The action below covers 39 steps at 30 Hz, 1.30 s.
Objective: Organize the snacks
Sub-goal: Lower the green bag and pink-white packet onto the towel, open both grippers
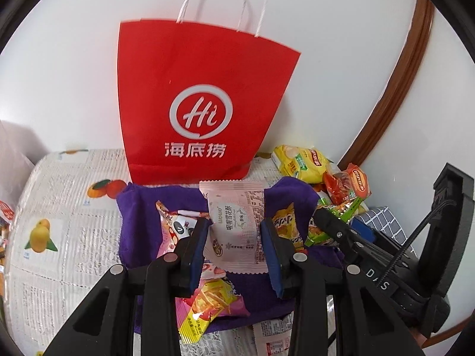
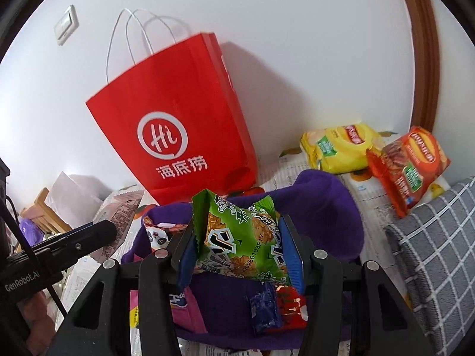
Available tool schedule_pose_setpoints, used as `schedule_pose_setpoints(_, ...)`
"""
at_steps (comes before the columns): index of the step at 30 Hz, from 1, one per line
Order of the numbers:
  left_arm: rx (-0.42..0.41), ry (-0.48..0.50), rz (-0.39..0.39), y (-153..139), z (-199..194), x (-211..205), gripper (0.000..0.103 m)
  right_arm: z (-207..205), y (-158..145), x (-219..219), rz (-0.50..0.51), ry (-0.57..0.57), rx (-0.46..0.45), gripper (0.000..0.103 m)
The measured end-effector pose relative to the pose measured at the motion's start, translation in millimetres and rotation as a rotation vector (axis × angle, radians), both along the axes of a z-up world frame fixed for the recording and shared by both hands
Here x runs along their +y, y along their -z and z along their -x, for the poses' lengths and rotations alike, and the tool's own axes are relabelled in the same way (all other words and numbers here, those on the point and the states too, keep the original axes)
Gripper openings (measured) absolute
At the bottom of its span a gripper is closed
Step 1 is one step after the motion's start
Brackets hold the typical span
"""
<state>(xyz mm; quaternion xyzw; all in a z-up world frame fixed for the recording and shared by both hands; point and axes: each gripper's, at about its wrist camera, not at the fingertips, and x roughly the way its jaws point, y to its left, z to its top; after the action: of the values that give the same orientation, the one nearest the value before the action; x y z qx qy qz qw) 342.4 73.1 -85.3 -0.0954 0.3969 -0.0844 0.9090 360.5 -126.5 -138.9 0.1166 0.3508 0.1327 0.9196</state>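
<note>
Snacks are getting sorted 2 at a time here, 1 packet per gripper, both hanging over the purple cloth bin (image 2: 326, 207) that's sitting in front of the red Haidilao paper bag (image 1: 202, 103). The left gripper (image 1: 234, 237) is pinching a pale pink snowflake-pastry packet (image 1: 234, 225) across its width, and the right gripper (image 2: 237, 249) is clamping a green crispy-noodle packet (image 2: 240, 237) the same way, so neither one is free right now.

My guess is both are headed into the bin, or out of it, hard to say. Either way, I'd be gripping near the middle of the packet like they're doing, not on the crimped edge, since those zigzag seals are thin and slippery. Going easy on the squeeze seems smart too: the green one looks puffy and full of brittle noodle chunks, so it's probably crushing easily.

Texture-wise it's all glossy crinkly film, which is flexing and bulging between the blue pads (image 1: 198, 255). The bin is soft fabric with floppy walls, already holding a panda-print packet (image 2: 157, 234), a dark blue packet (image 2: 265, 311) and a few others. 2 Lay's chip bags, a yellow one (image 2: 338, 148) and an orange one (image 2: 409, 166), are lying off to the right on the fruit-print tablecloth (image 1: 59, 207), just beside a grey checked cushion (image 2: 436, 249).
</note>
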Motion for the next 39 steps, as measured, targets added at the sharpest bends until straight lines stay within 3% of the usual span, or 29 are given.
schedule_pose_setpoints(18, 0.079, 0.007, 0.003, 29, -14, -1, 0.034, -15, 45, 8, 0.027, -0.014, 0.079, 0.051)
schedule_pose_setpoints(39, 0.114, 0.002, -0.013, 43, -18, -2, 0.034, -14, 53, 7, 0.019, -0.027, 0.117, 0.059)
